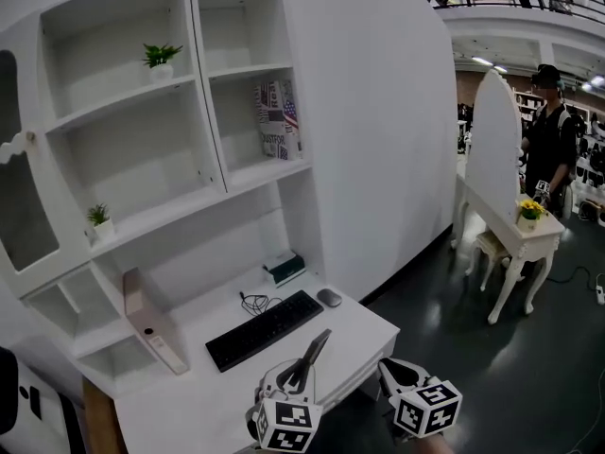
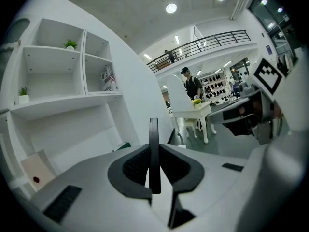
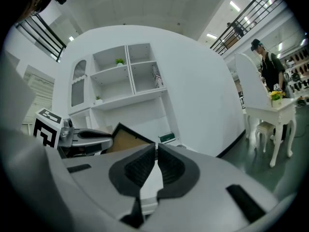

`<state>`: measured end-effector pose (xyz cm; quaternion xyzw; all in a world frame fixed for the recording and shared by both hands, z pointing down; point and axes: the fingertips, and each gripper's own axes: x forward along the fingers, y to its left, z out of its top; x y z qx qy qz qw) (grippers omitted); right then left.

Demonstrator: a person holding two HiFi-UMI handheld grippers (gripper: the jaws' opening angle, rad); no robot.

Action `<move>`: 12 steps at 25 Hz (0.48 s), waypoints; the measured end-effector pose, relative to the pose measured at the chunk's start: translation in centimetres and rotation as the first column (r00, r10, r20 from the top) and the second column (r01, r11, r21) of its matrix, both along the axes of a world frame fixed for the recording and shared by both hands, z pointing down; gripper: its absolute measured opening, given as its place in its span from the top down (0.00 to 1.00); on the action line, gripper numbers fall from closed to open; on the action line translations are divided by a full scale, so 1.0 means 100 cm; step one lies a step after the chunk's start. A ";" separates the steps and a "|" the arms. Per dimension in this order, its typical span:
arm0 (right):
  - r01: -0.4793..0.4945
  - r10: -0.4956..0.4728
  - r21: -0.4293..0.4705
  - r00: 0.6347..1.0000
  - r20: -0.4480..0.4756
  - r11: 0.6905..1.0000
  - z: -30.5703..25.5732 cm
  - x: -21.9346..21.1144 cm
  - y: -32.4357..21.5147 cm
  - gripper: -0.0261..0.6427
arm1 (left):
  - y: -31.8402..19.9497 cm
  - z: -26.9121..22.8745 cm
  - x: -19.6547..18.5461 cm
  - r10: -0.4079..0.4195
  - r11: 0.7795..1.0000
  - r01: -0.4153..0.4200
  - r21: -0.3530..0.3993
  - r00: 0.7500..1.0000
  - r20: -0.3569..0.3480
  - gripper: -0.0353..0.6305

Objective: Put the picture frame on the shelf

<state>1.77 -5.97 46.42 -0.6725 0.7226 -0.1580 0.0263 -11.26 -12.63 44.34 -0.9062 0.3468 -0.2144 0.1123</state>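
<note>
The picture frame (image 1: pixel 317 348) is thin, with a dark rim and a brown back. My left gripper (image 1: pixel 301 375) is shut on it low in the head view, over the front of the white desk (image 1: pixel 364 334). In the left gripper view the frame (image 2: pixel 153 139) stands edge-on between the jaws of that gripper (image 2: pixel 153 164). My right gripper (image 1: pixel 397 376) hovers just right of it, shut on nothing. From the right gripper (image 3: pixel 156 154) the frame's back (image 3: pixel 123 140) shows to the left. The white shelf unit (image 1: pixel 123 97) rises behind the desk.
On the desk lie a black keyboard (image 1: pixel 265 329), a mouse (image 1: pixel 329 298), a green box (image 1: pixel 284 268) and a leaning beige board (image 1: pixel 151 324). Small plants (image 1: pixel 161 57) and a flag-patterned item (image 1: pixel 277 119) occupy shelves. At the right a person (image 1: pixel 548 140) stands behind a white dressing table (image 1: pixel 515 230).
</note>
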 end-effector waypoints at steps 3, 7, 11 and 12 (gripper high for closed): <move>-0.002 0.002 0.005 1.000 -0.005 1.000 -0.005 0.004 -0.024 0.96 | -0.023 -0.006 0.002 0.006 1.000 -0.006 0.016 1.000 -0.002 0.86; -0.002 0.002 0.004 1.000 -0.002 1.000 -0.006 0.006 -0.047 0.96 | -0.045 -0.010 0.003 0.007 1.000 -0.007 0.028 1.000 -0.001 0.86; 0.005 -0.005 0.001 1.000 -0.001 1.000 -0.006 0.008 -0.064 0.96 | -0.063 -0.014 0.004 0.002 0.999 -0.003 0.037 1.000 0.010 0.86; 0.009 -0.009 0.000 1.000 -0.002 1.000 -0.006 0.008 -0.068 0.96 | -0.066 -0.014 0.005 0.000 0.999 -0.001 0.042 1.000 0.015 0.86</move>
